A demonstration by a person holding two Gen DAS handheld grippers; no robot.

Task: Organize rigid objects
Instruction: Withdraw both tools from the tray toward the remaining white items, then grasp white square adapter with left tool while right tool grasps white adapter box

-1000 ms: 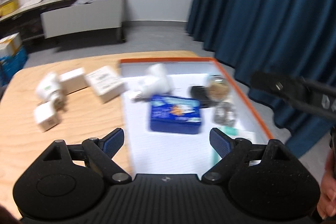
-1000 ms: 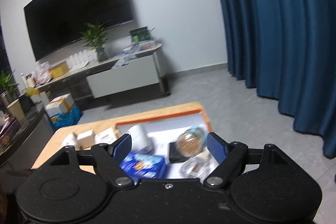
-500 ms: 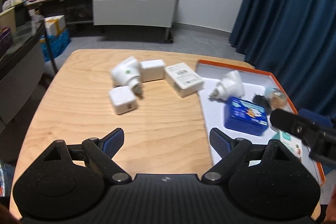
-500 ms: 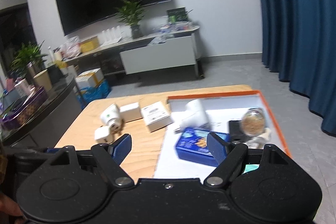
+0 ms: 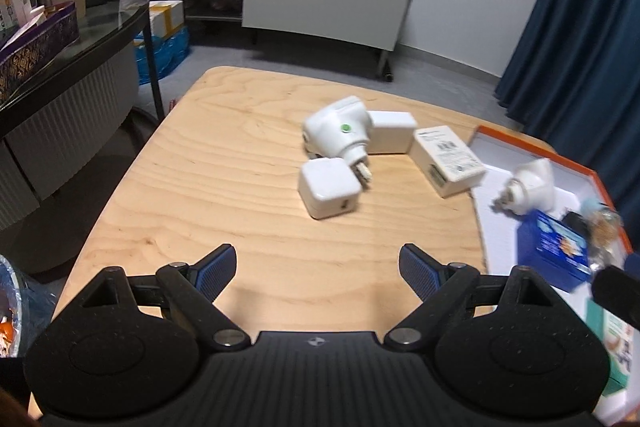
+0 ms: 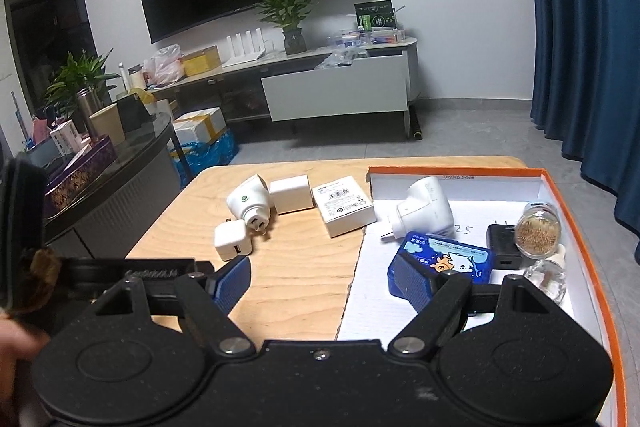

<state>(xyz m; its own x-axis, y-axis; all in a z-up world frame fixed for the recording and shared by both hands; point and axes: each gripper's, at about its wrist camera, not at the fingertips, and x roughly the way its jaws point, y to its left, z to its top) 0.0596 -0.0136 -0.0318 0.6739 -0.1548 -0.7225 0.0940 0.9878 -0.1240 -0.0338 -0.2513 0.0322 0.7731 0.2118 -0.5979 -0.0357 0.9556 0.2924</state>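
Behind the wooden table [image 6: 304,267] a long sideboard, a potted plant and a dark wall screen fill the room, with blue curtains to the right. Four white items lie loose on the wood in a tight cluster: a round-bodied plug adapter [image 5: 336,131] with a green dot, a small cube charger [image 5: 328,193] touching its prongs, a plain white block [image 5: 390,137] just behind, and a labelled white box [image 5: 448,161] whose corner sits right against the orange-rimmed tray [image 6: 552,183]. Inside that tray sit another white adapter [image 6: 424,209], a blue tin [image 6: 444,263], a black charger [image 6: 502,241] and a glass jar [image 6: 538,229], with what looks like a small clear bottle beneath it, though glare blurs it. That split suggests the tray is the collecting place and the cluster is what remains. Both the left gripper [image 5: 316,265] and the right gripper [image 6: 322,277] hang over the table's near part with jaws spread wide and nothing between them, presumably ready to take one of the loose pieces.
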